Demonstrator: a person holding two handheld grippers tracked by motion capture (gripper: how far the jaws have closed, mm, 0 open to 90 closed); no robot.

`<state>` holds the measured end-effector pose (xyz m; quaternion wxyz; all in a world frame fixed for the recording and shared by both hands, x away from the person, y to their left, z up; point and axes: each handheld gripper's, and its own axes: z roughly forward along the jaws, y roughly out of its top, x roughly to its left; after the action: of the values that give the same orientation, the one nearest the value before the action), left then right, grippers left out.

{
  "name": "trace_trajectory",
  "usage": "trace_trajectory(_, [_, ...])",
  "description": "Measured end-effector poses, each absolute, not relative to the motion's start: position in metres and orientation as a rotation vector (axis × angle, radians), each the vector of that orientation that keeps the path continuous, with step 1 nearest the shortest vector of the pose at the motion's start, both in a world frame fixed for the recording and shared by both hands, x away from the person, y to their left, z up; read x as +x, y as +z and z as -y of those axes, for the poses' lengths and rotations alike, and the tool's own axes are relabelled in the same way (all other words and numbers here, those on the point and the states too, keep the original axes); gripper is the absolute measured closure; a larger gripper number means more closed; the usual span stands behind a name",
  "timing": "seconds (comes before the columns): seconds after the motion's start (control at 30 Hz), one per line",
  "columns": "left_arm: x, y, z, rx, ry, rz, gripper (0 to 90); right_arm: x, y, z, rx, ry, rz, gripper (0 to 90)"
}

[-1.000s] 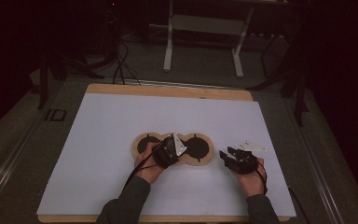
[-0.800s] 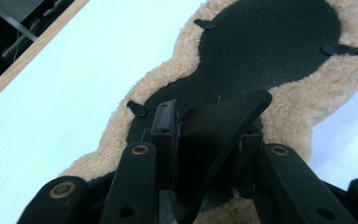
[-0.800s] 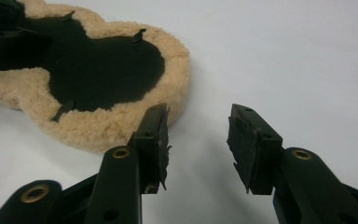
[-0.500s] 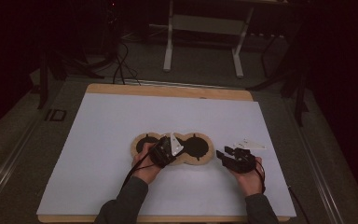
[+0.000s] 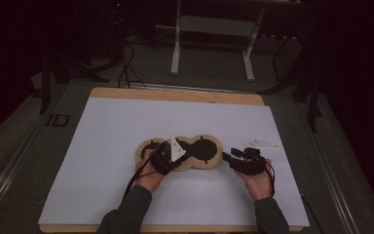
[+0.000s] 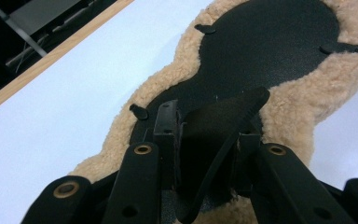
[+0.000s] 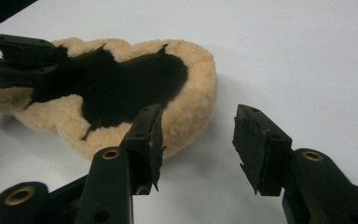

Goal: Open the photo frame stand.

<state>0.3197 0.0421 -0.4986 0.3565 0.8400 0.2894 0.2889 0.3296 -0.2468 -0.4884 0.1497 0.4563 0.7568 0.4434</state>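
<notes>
Fleece-edged black pad flat mid-bench | left tongs pinch its lifted black flap | right tongs just opening, empty, beside its end | risk: flap slips out, or a tug drags the pad.

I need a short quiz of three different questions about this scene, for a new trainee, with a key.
1. True or false: the left gripper grips a black flap of the fleece-edged piece.
2. What is between the right gripper's jaws: A) the fleece edge, B) nothing, C) a cable?
3. Which surface does the piece lie on?
Key: 1 true. 2 B; those jaws have just been opening, beside the piece. 3 The white sheet on the wooden table.
</notes>
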Motion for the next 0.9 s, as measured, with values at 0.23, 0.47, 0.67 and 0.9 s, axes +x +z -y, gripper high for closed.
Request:
trace_trajectory(0.23, [0.317,-0.499,-0.045,2.154,0.747,-0.746,71.3,0.337,-0.486,0.237,1.323,1.276,-2.218,48.4])
trace_trajectory(0.47, [0.313,-0.500,-0.048,2.133,0.752,-0.748,71.3,0.343,-0.483,0.229,1.342,1.277,-2.266,47.0])
trace_trajectory(0.67, [0.312,-0.499,-0.052,2.106,0.744,-0.759,71.1,0.349,-0.480,0.229,1.376,1.308,-2.300,47.0])
trace_trajectory(0.9, [0.310,-0.499,-0.055,2.078,0.746,-0.767,71.1,0.354,-0.476,0.230,1.425,1.351,-2.326,46.6])
